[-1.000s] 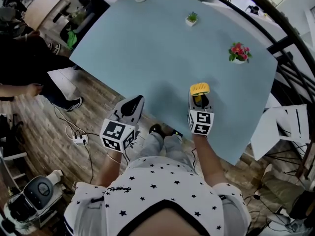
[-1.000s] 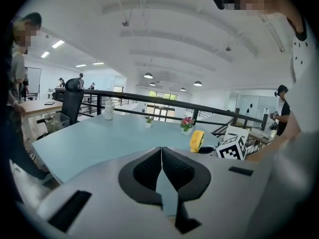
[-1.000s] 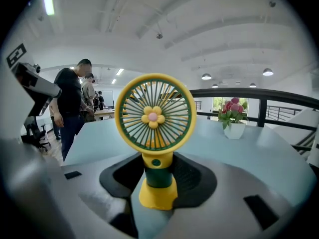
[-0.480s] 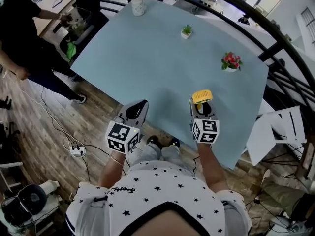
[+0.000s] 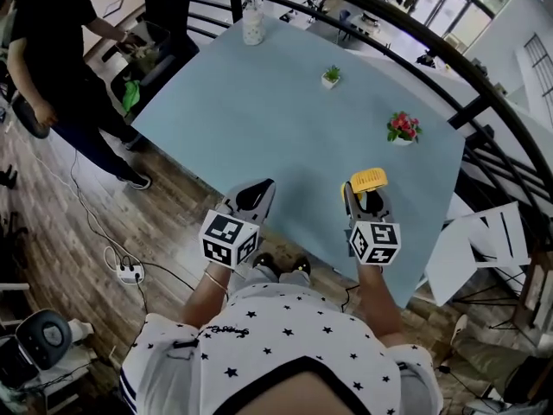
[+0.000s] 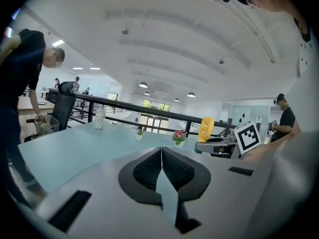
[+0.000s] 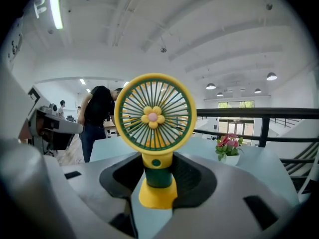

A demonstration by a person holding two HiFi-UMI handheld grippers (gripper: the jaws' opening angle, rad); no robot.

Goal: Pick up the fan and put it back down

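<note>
Now both forearms reach forward side by side, angled slightly down over the near edge of the pale blue counter (image 5: 259, 111). The right gripper (image 5: 363, 193) (image 7: 158, 176) has its 2 jaws clenched on the green stem of the small yellow fan (image 5: 369, 180) (image 7: 155, 113). It is upright, with a flower hub, and held off the counter. The left gripper (image 5: 255, 195) (image 6: 161, 171) has its jaws pressed together, empty.
</note>
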